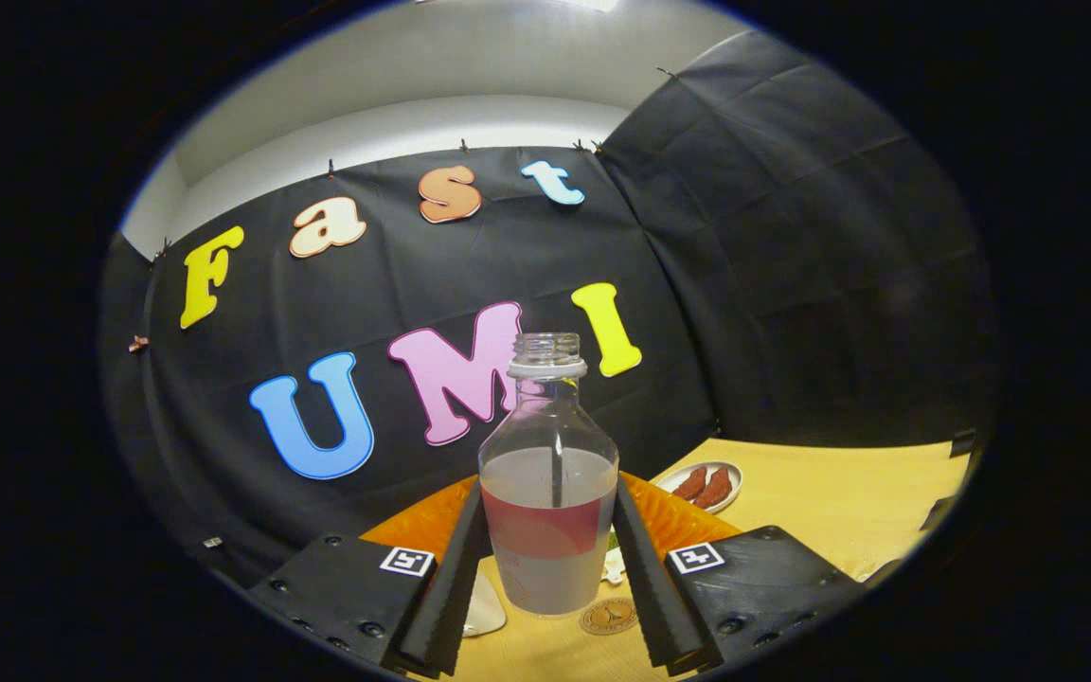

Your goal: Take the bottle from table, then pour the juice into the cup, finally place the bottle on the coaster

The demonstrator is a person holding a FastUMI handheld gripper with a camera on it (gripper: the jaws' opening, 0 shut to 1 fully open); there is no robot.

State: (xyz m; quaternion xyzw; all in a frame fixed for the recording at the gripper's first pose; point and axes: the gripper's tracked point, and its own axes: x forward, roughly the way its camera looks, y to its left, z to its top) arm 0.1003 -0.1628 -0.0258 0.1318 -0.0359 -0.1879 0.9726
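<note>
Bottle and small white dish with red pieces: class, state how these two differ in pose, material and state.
1. The bottle stands tall and upright; the dish lies low and flat.
2. The bottle is clear and shows pale liquid inside; the dish is opaque white and bears red pieces.
3. The bottle sits between the fingers of the hand-held gripper, which press its sides; the dish lies beyond them, untouched.
Both are open on top.

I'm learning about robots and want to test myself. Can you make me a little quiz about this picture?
1. True or false: the bottle has its cap on.
2. What are the gripper fingers doing? A) pressing both sides of the bottle B) spread wide over the orange tray C) holding the dish of red pieces
3. Fill in: the small round brown disc on the table beside the bottle's base is the ____.

Key: 1 false; 2 A; 3 coaster.
</note>
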